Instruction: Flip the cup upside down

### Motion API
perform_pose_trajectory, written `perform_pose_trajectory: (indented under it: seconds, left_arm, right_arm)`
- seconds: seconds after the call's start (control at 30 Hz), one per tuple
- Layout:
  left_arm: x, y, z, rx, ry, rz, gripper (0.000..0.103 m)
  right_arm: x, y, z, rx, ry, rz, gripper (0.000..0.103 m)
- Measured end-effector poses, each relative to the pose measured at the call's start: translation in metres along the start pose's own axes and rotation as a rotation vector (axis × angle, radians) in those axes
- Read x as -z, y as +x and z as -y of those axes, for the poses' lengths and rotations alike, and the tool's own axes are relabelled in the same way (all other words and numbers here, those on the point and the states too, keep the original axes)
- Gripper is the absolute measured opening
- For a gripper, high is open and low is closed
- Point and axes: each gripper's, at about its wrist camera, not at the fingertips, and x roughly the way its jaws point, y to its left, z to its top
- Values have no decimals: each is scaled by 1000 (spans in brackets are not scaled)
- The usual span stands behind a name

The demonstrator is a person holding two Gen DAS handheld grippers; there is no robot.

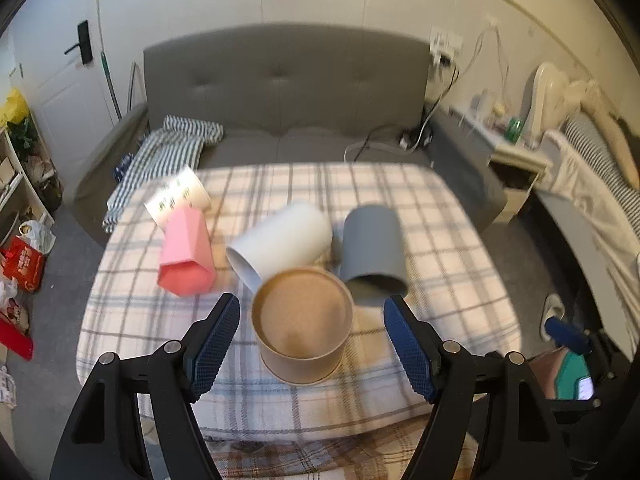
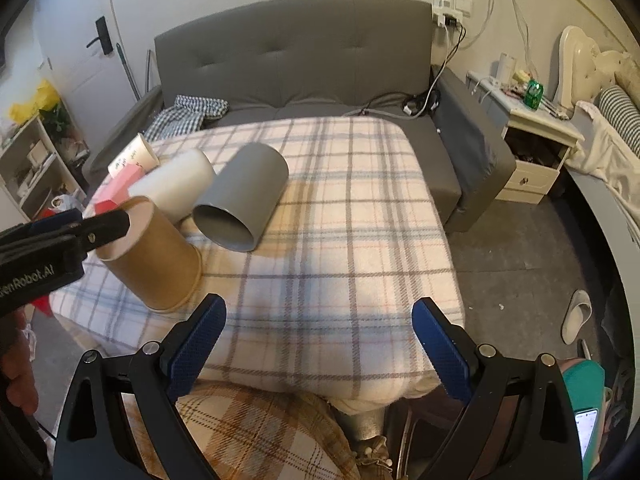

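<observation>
A brown paper cup (image 1: 303, 324) stands upside down on the plaid blanket (image 1: 420, 216), its base up, and also shows in the right wrist view (image 2: 156, 256), slightly tilted. My left gripper (image 1: 312, 346) is open, its fingers on either side of the cup and apart from it. Its finger (image 2: 106, 226) reaches over the cup's top in the right wrist view. My right gripper (image 2: 318, 346) is open and empty over the blanket's near edge, right of the cup.
A grey cup (image 1: 374, 250), a white cup (image 1: 280, 242), a pink cup (image 1: 186, 256) and a printed paper cup (image 1: 178, 200) lie on their sides behind the brown one. A grey sofa (image 1: 280, 92) stands behind. A nightstand (image 2: 536, 136) is at the right.
</observation>
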Motion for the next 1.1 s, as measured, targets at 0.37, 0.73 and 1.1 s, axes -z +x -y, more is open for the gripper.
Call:
perform_pose_trajectory:
  seconds: [0.37,0.73,1.1]
  left_arm:
    - [30,-73,-21,-27,-12,244,91]
    - [74,-95,-45,-191,-18,338,102]
    - [82,-101,-48,-190,-25,336,102]
  right_arm:
    - [13,-51,-23,-35,-29,122,95]
    - [35,-78,-40,-48,-17,233,103]
    - [40,-84,-43,-51,-20,243,103]
